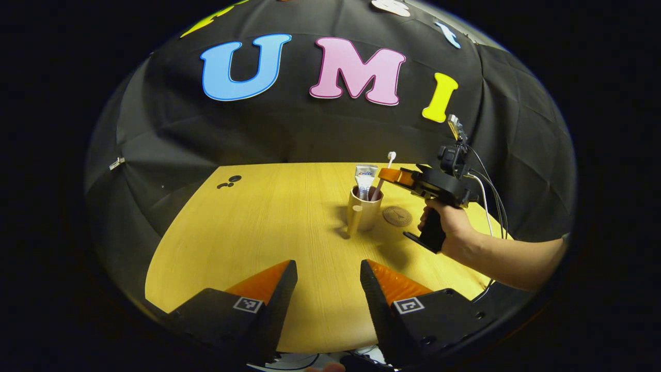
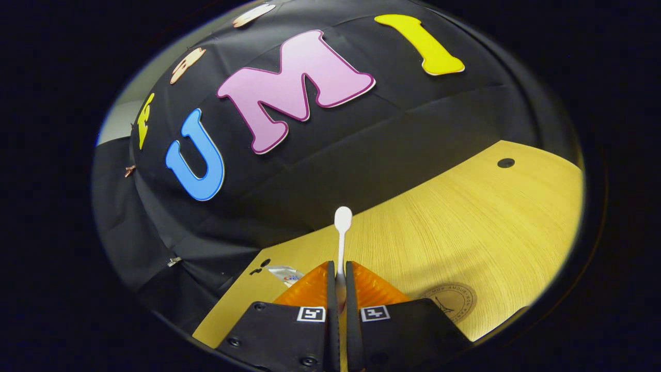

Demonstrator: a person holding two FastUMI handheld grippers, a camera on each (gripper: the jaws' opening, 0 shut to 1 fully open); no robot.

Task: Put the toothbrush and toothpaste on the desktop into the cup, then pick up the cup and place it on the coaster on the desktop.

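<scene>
A tan cup (image 1: 364, 211) with a handle stands mid-table in the left gripper view. A toothpaste tube (image 1: 365, 177) stands upright in it. A white toothbrush (image 1: 391, 156) leans into the cup, its lower end inside and its head up. My right gripper (image 1: 386, 175), held by a hand (image 1: 452, 230), is shut on the toothbrush just above the cup's rim. In the right gripper view the toothbrush (image 2: 343, 219) sticks up between the shut fingers of the right gripper (image 2: 339, 271), and the toothpaste tube (image 2: 285, 274) peeks out to the left. The round brown coaster (image 1: 397, 216) (image 2: 450, 300) lies right of the cup. My left gripper (image 1: 328, 271) hovers open near the table's front, holding nothing.
The wooden table (image 1: 268, 232) has small dark holes (image 1: 231, 181) at its far left corner. Another dark hole (image 2: 505, 163) shows in the right gripper view. Cables (image 1: 485, 199) hang from the right gripper. The forearm (image 1: 516, 258) reaches in from the right.
</scene>
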